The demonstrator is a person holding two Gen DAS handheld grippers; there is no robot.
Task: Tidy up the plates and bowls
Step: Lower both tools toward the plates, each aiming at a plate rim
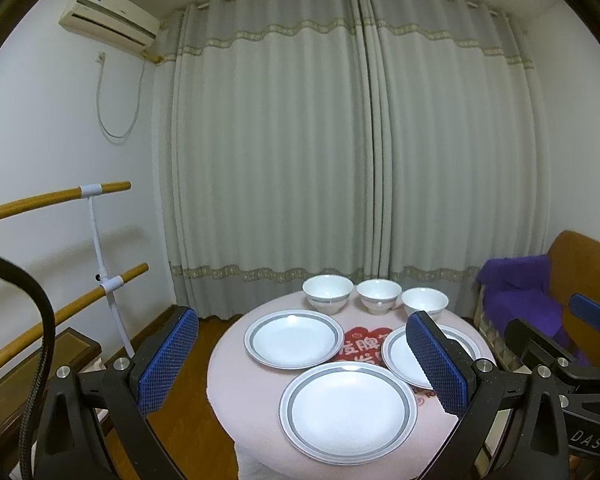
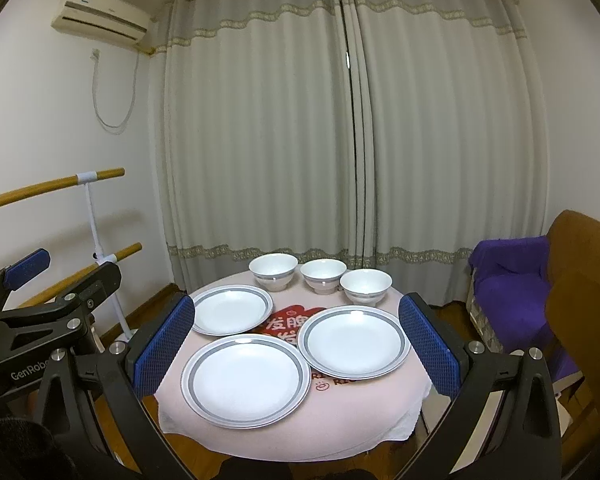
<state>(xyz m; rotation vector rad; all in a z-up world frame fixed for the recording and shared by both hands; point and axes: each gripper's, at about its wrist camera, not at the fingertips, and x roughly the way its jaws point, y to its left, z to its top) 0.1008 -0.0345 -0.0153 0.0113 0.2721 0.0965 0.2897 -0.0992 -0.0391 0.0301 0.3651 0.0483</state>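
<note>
Partly hidden: the right plate [image 1: 416,354] sat behind a blue pad of the left gripper [image 1: 300,364] in the left view, and red print on the pink tablecloth [image 2: 340,404] was covered by plates, unreadable. Left gripper's jaws stood wide apart, empty; right gripper [image 2: 296,346] likewise spread, holding nothing. Three plates lay flat on the round table: far-left plate [image 2: 230,309], near plate [image 2: 246,380], right one overlapping the near one's rim. Three bowls [image 2: 273,271] stood upright in a row behind, close together. Curtain [image 2: 340,128] beyond; purple cloth [image 2: 508,288] on a chair right; wooden rails [image 2: 52,184] left. Near plate close to the table edge
</note>
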